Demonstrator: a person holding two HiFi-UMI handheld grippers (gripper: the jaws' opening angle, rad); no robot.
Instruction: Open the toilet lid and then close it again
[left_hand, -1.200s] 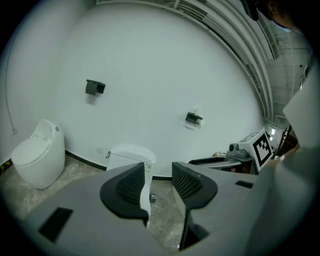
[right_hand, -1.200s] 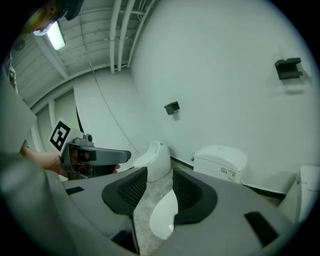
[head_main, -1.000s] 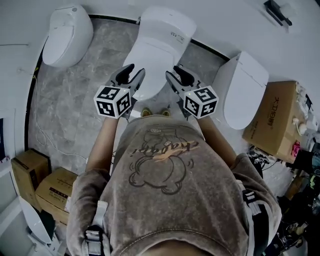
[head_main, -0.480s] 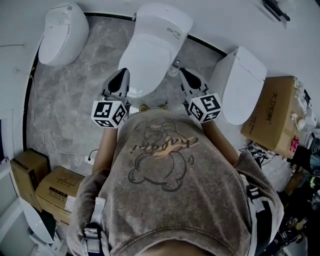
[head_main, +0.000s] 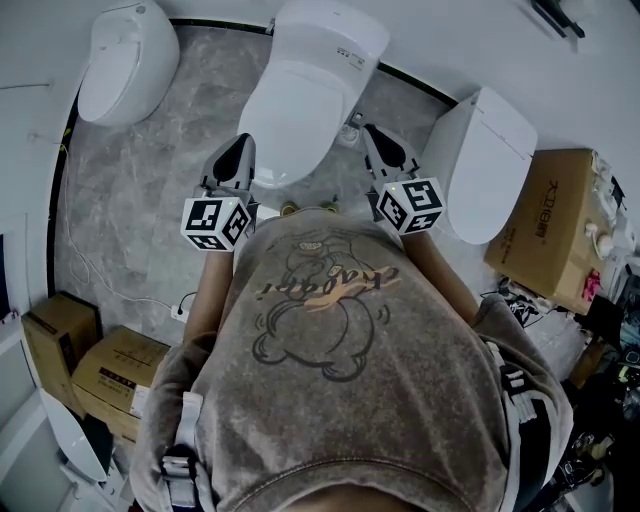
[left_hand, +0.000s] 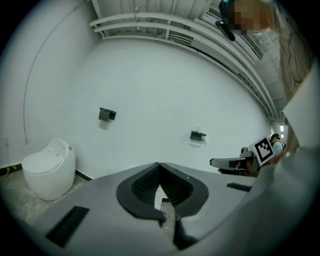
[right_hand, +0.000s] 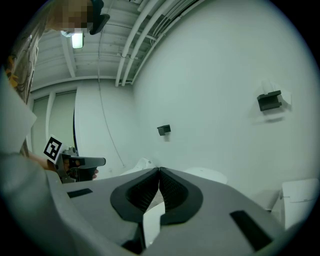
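1. Now the left hand-held gripper (head_main: 243, 148) has its jaws pressed together, with nothing between them, just left of the toilet lid (head_main: 300, 105).
2. The right hand-held gripper (head_main: 375, 135) is also pressed together and empty, just right of the lid.
3. The lid lies closed on its toilet (head_main: 340, 45).
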